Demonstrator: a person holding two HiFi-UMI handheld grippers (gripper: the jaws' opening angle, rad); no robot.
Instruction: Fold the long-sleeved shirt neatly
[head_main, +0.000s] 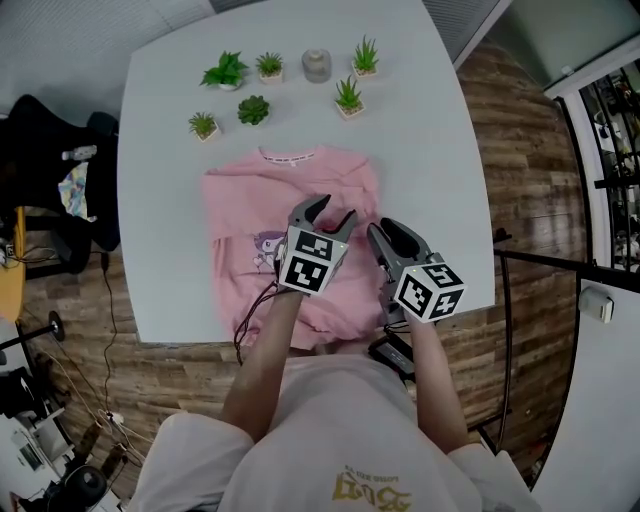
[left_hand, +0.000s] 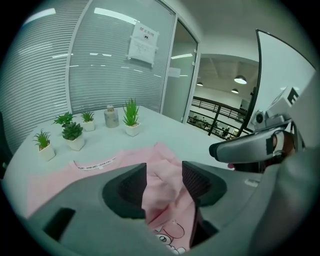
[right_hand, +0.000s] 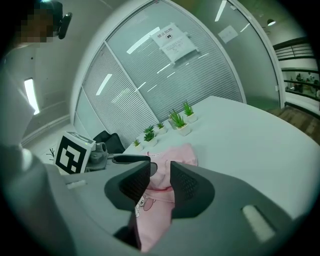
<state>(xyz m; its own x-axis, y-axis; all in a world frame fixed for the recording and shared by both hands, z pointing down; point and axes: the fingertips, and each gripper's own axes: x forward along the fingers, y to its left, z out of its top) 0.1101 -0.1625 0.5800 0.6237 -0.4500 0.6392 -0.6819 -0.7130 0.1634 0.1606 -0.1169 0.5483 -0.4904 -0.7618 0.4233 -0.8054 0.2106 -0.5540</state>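
Left gripper (left_hand: 164, 182): I see its jaws standing well apart, with the pads clear of the cloth and holding nothing; the pink long-sleeved shirt (head_main: 250, 215) shows through the gap. Right gripper (right_hand: 160, 182): the jaws stand a narrow gap apart, and pink cloth fills that gap; I cannot tell whether the pads pinch it. In the head view both grippers hover side by side over the shirt's right half, the right one near its right edge. The shirt lies spread on the white table (head_main: 420, 140), front up, with the collar pointing away from me, a cartoon print (head_main: 265, 245) on the chest and the hem at the near edge. Beyond the collar, well apart from it, stand small potted plants (head_main: 253, 110) and a grey jar (head_main: 317, 65).
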